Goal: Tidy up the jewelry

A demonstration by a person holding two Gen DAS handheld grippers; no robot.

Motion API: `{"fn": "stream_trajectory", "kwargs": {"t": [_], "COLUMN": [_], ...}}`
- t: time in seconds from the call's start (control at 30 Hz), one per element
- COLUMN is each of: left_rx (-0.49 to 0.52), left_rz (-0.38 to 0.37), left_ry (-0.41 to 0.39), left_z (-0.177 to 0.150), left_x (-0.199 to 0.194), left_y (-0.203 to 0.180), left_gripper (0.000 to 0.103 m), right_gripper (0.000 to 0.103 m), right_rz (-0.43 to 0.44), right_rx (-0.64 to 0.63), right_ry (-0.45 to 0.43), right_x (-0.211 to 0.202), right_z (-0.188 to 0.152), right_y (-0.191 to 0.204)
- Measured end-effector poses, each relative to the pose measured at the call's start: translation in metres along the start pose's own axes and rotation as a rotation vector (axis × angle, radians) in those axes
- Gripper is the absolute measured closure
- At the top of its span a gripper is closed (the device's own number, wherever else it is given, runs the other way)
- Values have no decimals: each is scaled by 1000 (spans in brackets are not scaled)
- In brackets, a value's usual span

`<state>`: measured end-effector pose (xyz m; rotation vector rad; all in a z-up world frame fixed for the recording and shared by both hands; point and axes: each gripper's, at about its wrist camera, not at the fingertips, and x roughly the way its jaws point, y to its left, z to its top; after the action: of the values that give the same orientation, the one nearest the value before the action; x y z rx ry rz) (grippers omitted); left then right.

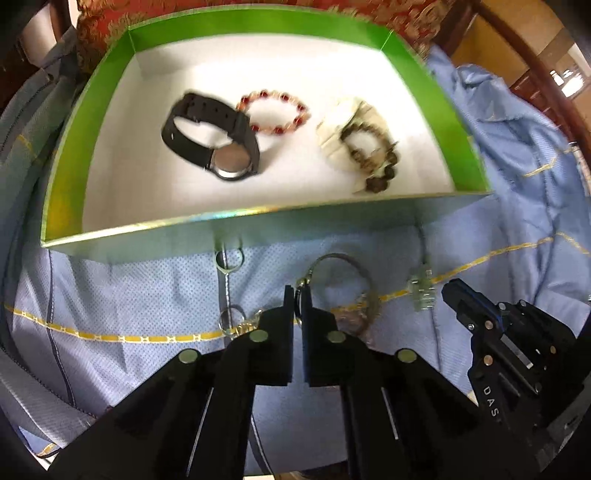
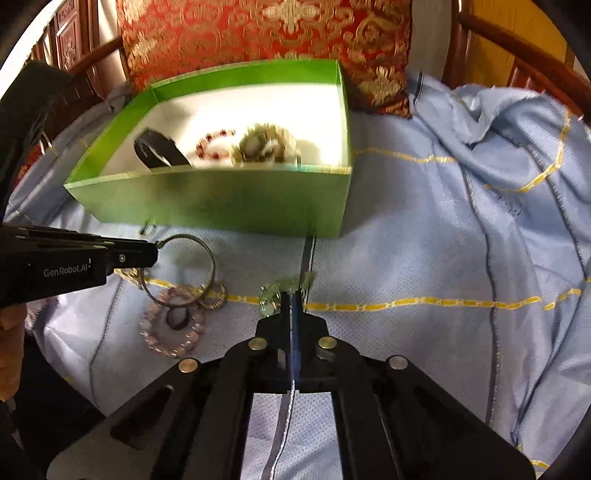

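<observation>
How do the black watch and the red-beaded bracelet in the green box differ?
The black watch has a wide, solid dark strap; the red-beaded bracelet is a thin string of red and pale beads. The watch carries a round metal case at one end; the bracelet is beads all the way round. The watch's loop looks bigger than the bracelet's. Both are closed loops lying side by side, apparently touching, on the white floor of the green box.
</observation>
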<state>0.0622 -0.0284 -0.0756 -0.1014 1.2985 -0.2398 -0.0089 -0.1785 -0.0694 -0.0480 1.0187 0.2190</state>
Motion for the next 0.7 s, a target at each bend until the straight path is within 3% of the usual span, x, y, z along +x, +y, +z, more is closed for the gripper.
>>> {"fn": "stream_trajectory", "kwargs": {"t": [0.2, 0.47, 0.53, 0.6, 0.63, 0.7], "left_rx": [-12, -13, -13, -17, -19, -24], "left_rz": [-32, -36, -37, -25, -17, -8], "left_ry": [-40, -40, -43, -39, -34, -32], "left_z": [-2, 1, 0, 1, 1, 1], "left_x": [-20, -16, -17, -14, -12, -11], "left_y": [9, 12, 12, 13, 14, 16], "left_gripper": [99, 98, 98, 98, 98, 98], "right_gripper": [102, 101, 94, 60, 54, 51], "right_rz": [8, -10, -35, -56, -59, -67], "right_rx": [30, 40, 34, 45, 48, 38], "right_ry": [-61, 26, 37, 34, 26, 23], "right_x": [-25, -5, -1, 1, 1, 2], "right_z": [10, 1, 0, -2, -2, -3], "right_y": [-8, -6, -5, -7, -7, -6]}}
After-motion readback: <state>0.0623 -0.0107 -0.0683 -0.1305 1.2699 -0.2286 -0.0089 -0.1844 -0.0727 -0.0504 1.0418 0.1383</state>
